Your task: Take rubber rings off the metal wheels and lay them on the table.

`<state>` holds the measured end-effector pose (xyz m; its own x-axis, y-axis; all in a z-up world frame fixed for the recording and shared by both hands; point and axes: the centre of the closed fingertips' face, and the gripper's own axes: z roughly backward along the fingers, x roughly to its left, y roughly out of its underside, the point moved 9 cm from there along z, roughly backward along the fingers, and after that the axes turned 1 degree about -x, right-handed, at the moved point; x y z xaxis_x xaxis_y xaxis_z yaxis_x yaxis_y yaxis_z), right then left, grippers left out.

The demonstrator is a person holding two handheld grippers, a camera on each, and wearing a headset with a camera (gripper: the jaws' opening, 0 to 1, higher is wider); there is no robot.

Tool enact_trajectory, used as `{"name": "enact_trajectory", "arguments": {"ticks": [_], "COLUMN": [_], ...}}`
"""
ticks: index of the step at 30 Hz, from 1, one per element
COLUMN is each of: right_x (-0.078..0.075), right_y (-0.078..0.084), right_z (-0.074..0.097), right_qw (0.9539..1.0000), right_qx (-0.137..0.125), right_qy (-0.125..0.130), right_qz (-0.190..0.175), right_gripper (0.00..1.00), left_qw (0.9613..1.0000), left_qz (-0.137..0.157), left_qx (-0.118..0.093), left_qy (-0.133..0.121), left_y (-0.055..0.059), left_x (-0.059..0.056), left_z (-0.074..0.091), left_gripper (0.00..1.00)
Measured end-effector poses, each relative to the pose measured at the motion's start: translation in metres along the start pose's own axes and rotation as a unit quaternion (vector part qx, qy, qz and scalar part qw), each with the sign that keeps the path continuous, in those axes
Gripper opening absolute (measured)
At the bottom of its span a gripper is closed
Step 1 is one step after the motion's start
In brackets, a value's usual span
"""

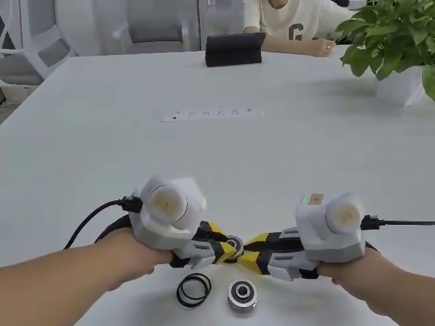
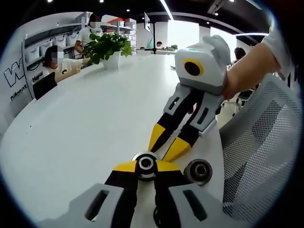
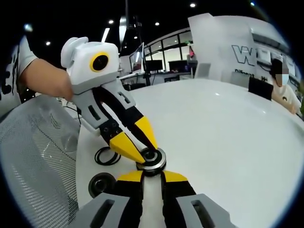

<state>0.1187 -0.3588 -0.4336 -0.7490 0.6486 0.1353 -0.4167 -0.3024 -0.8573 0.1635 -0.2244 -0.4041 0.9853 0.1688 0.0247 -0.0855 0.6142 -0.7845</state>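
Head view: the left gripper [image 1: 221, 246] and right gripper [image 1: 251, 247] meet tip to tip at a small round silver metal wheel [image 1: 234, 245], raised just above the white table [image 1: 217, 163].
Left gripper: jaws drawn narrow, clamped on the held wheel [image 2: 146, 164].
Right gripper: jaws narrow, tips at the held wheel's rim [image 3: 151, 160]; I cannot tell whether they pinch any rubber.
Black rubber rings [image 1: 194, 290]: flat on the table, nearer the person than the held wheel and to its left.
Second silver metal wheel [image 1: 242, 295]: on the table just nearer the person than the held wheel, beside the rings; its dark outer band suggests a ring is on it.
Step in hand: probably peeling the ring off the held wheel.
Doing it well: keep the left clamp steady on the metal faces, not the rubber. Hook one right tip under the ring's edge and roll it sideways off the rim rather than pulling straight out. Lay it beside the other rings.
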Motion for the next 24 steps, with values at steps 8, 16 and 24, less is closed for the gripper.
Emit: {"name": "enact_trajectory", "arguments": {"ticks": [8, 16, 24], "right_x": [-0.0028, -0.0059, -0.0066], "right_y": [0.0015, 0.0029, 0.0039], "right_z": [0.0008, 0.0009, 0.0040], "right_qw": [0.9998, 0.9968, 0.9921], "right_qx": [0.000, -0.008, -0.021], "right_qy": [0.006, 0.016, 0.020], "right_qz": [-0.017, -0.078, -0.122], "right_gripper": [0.00, 0.00, 0.00], "left_qw": [1.0000, 1.0000, 1.0000], "left_qz": [0.000, -0.004, -0.006], "left_qx": [-0.001, -0.001, -0.001], "left_qy": [-0.002, -0.003, -0.006], "left_y": [0.0002, 0.0007, 0.0008], "left_x": [-0.0001, -0.0002, -0.0014], "left_z": [-0.0005, -0.0008, -0.0006], "left_gripper": [0.07, 0.07, 0.07]}}
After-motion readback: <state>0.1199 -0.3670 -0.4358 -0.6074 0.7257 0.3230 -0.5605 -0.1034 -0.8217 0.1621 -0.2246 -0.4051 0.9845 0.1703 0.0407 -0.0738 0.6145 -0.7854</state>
